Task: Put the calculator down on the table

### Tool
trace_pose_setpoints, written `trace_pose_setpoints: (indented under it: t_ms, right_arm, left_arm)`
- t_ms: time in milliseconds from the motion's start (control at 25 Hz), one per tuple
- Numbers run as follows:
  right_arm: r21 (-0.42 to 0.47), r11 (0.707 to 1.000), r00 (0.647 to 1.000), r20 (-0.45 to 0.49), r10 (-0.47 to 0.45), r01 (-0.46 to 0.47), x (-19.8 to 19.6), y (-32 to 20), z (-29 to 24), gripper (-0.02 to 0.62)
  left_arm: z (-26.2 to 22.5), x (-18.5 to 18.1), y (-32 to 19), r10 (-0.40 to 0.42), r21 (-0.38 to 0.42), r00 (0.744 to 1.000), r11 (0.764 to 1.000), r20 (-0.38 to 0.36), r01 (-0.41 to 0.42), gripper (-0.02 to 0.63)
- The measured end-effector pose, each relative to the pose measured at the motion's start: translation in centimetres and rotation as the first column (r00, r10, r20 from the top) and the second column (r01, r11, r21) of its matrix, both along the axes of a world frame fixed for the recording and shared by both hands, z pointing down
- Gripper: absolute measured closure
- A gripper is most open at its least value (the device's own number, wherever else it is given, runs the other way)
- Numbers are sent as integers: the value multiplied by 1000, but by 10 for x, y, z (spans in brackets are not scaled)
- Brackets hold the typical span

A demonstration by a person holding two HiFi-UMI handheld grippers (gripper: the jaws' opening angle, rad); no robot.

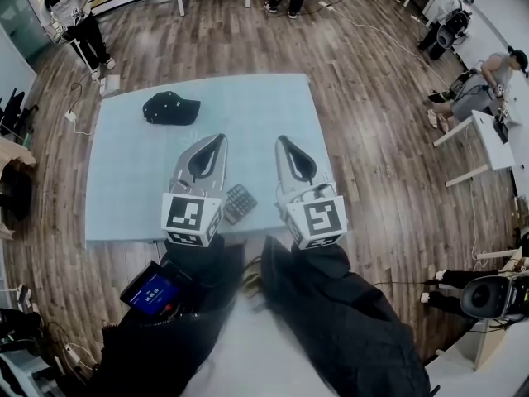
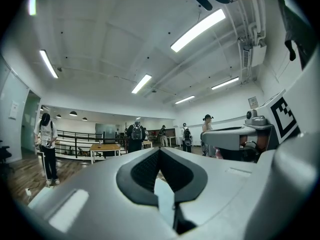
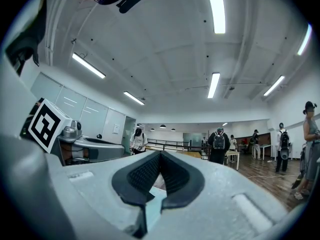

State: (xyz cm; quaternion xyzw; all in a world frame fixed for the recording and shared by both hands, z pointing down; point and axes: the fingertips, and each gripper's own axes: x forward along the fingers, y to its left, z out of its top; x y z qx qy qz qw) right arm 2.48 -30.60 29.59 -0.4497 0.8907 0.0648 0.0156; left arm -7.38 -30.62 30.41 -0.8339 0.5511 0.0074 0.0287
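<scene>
A dark calculator (image 1: 240, 203) lies flat on the light blue table (image 1: 132, 197), near the front edge, in the gap between my two grippers and close to the left one's marker cube. My left gripper (image 1: 221, 138) hovers over the table with its jaws shut and nothing in them; in the left gripper view its tips (image 2: 159, 151) meet. My right gripper (image 1: 280, 141) is held alongside, parallel to the left, also shut and empty, tips (image 3: 160, 154) together. Neither gripper touches the calculator. Both point level across the room.
A black cap (image 1: 171, 107) rests on the table's far left part. Wooden floor surrounds the table. People stand beyond it (image 1: 78, 15), another sits at the right (image 1: 483, 89). White tables (image 1: 488, 139) stand at the right. A device with a blue screen (image 1: 153, 292) hangs at my waist.
</scene>
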Motion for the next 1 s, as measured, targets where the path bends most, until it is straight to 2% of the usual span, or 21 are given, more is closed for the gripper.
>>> trace_pose_setpoints:
  t_ms: [600, 760, 1000]
  right_arm:
    - [-9, 999, 999, 3, 42, -42, 4, 1, -6, 597]
    - [6, 1000, 1000, -4, 10, -10, -1, 9, -2, 597]
    - [-4, 999, 999, -7, 32, -32, -1, 13, -3, 597]
  left_arm:
    - [3, -2, 3, -8, 0, 1000, 1000, 11, 8, 609]
    - [2, -2, 9, 0, 3, 1000, 1000, 14, 0, 609]
    - [3, -2, 12, 12, -4, 1000, 1000, 8, -12, 609]
